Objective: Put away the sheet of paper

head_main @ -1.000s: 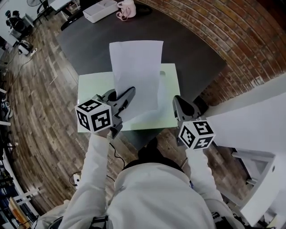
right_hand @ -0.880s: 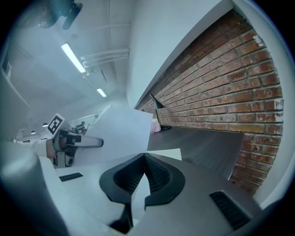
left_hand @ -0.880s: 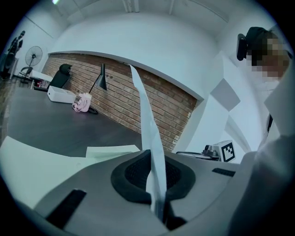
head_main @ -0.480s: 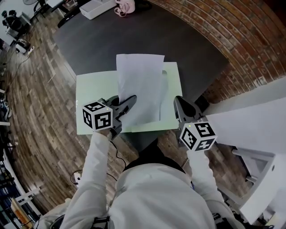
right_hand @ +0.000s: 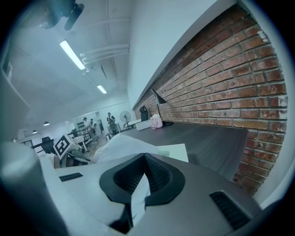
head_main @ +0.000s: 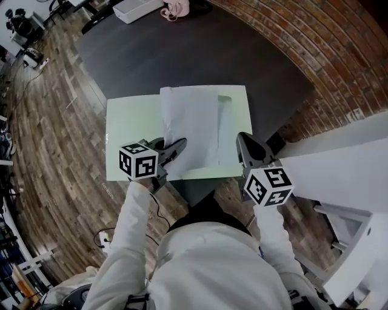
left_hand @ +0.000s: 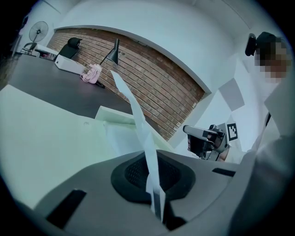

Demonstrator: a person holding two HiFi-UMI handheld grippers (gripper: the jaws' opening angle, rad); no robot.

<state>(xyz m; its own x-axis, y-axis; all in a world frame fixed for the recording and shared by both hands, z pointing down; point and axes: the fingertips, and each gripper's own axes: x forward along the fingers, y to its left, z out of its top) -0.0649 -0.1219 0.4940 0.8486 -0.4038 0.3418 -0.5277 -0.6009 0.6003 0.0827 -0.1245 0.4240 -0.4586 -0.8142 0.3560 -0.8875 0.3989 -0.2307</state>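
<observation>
A white sheet of paper point(head_main: 189, 124) lies over a pale green folder point(head_main: 133, 133) on the dark table, its far edge level with the folder's far edge. My left gripper point(head_main: 179, 145) is shut on the sheet's near left corner; in the left gripper view the paper point(left_hand: 138, 120) rises edge-on from the closed jaws. My right gripper point(head_main: 242, 140) sits at the folder's near right corner. In the right gripper view its jaws point(right_hand: 138, 184) are shut on a thin pale sheet edge, apparently the folder's top layer, which bulges up ahead point(right_hand: 122, 145).
The dark table point(head_main: 182, 54) runs back to a white tray point(head_main: 136, 9) and a pink object point(head_main: 176, 7). A brick wall point(head_main: 327, 48) borders the right side, with white furniture point(head_main: 339, 169) below it. Wooden floor point(head_main: 42, 133) lies left.
The paper has slid toward me with the left gripper. Its far edge, which stuck out past the folder, now lines up with the folder's far edge. The right gripper barely moved.
</observation>
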